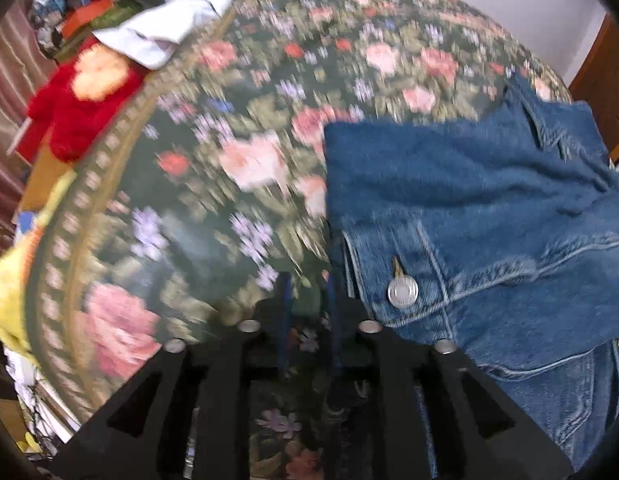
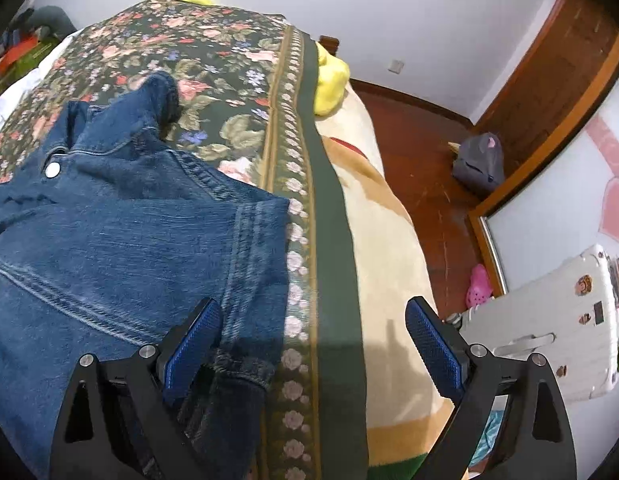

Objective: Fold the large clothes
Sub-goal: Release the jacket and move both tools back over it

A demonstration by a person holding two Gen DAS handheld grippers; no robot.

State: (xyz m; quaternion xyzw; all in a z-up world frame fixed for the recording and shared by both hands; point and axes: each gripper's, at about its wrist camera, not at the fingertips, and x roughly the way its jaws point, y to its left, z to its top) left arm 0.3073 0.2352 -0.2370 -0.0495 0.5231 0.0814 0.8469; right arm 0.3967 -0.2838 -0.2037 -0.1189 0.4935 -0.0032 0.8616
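Observation:
A blue denim jacket (image 1: 469,208) lies on a dark floral bedspread (image 1: 229,120), with a sleeve folded across it and a silver button (image 1: 402,292) near its front edge. My left gripper (image 1: 307,292) hangs just left of the jacket over the bedspread; its blue pads stand close together with a narrow gap and nothing between them. In the right wrist view the jacket (image 2: 121,240) fills the left side. My right gripper (image 2: 313,344) is wide open over the jacket's right edge, its left pad (image 2: 193,344) above the denim and its right pad (image 2: 433,348) above the blanket.
A red plush toy (image 1: 77,108), white cloth (image 1: 169,28) and piled clutter sit at the far left of the bed. A cream blanket (image 2: 381,248) and yellow plush (image 2: 329,80) lie along the bed's right edge. A white suitcase (image 2: 549,328) and grey backpack (image 2: 479,164) stand on the wooden floor.

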